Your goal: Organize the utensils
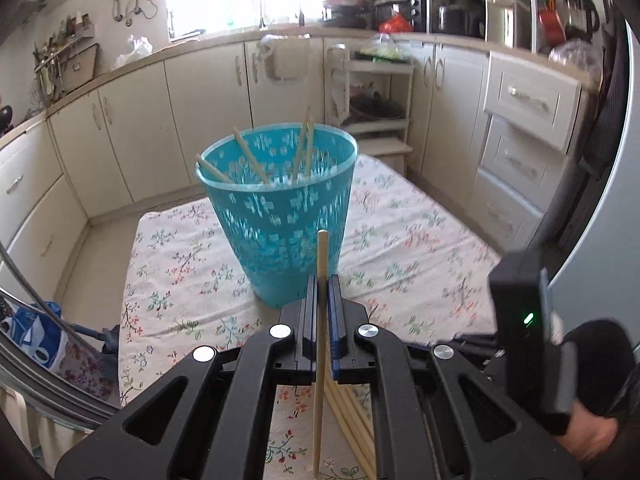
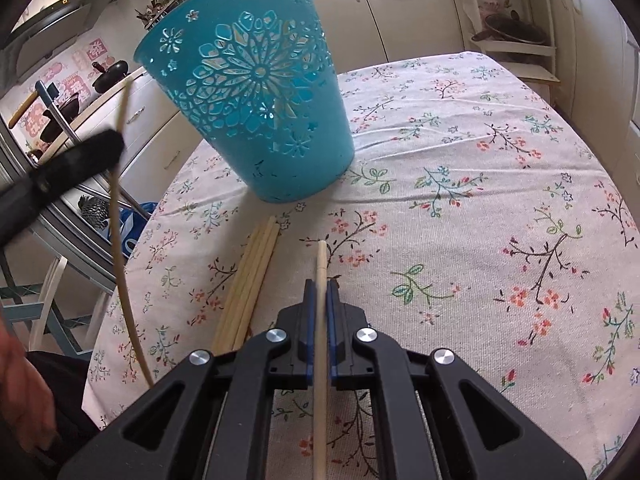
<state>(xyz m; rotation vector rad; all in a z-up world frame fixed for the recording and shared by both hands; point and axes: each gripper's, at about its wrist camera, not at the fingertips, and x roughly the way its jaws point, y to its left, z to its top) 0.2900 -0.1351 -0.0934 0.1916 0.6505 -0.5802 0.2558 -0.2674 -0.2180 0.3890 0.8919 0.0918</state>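
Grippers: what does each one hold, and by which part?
Each holds one chopstick: the left gripper and the right gripper both clamp theirs near its upper end.

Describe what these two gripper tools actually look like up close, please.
Both the left gripper and right gripper are matte black plastic linkages with silver round pivot bolts and blue-edged finger pads. A black box with a green light rides on the right one.

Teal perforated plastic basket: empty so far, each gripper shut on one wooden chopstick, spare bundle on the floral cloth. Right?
Not empty. The left wrist view shows about four chopsticks already leaning inside the teal perforated plastic basket. The rest holds: left gripper and right gripper each clamp one wooden chopstick, and the spare bundle lies on the floral cloth.
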